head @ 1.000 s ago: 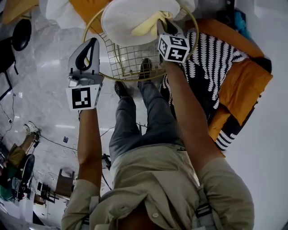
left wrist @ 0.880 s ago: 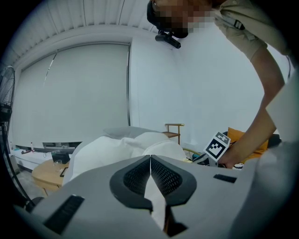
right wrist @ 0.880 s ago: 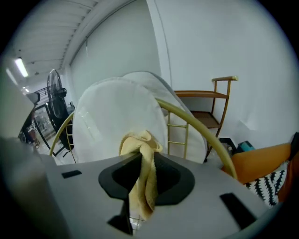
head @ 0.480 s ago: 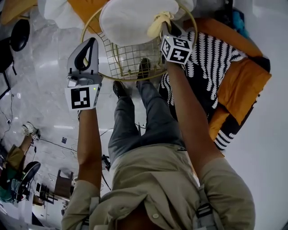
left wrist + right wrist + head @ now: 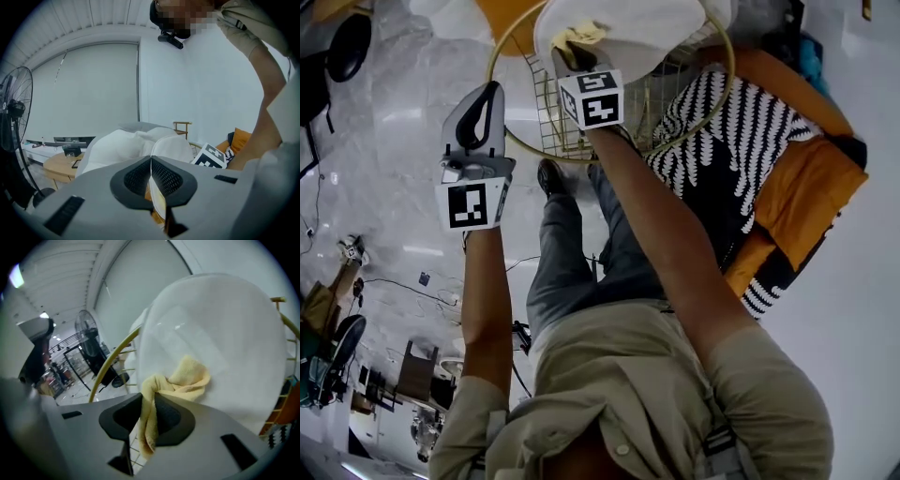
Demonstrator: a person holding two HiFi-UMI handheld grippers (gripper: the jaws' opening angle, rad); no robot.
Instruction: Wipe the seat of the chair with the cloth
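The chair has a round gold rim (image 5: 502, 141) and a white seat cushion (image 5: 647, 28) at the top of the head view. My right gripper (image 5: 567, 52) is shut on a yellow cloth (image 5: 584, 33) and holds it against the cushion's left part. In the right gripper view, the cloth (image 5: 187, 378) is pinched between the right gripper (image 5: 150, 416) jaws and bunches on the white cushion (image 5: 220, 333). My left gripper (image 5: 494, 86) hovers shut and empty just outside the rim on the left. The left gripper (image 5: 151, 161) points at the cushion (image 5: 136, 145).
A black-and-white patterned throw (image 5: 722, 141) and orange cushions (image 5: 806, 187) lie to the right of the chair. The person's legs and shoes (image 5: 548, 178) stand under the wire-mesh frame (image 5: 558, 122). A standing fan (image 5: 14, 117) and a wooden table (image 5: 61, 164) are to the left.
My right gripper has swept leftward across the white cushion, dragging the yellow cloth from the cushion's right side to its left. The left gripper stays roughly where it was.
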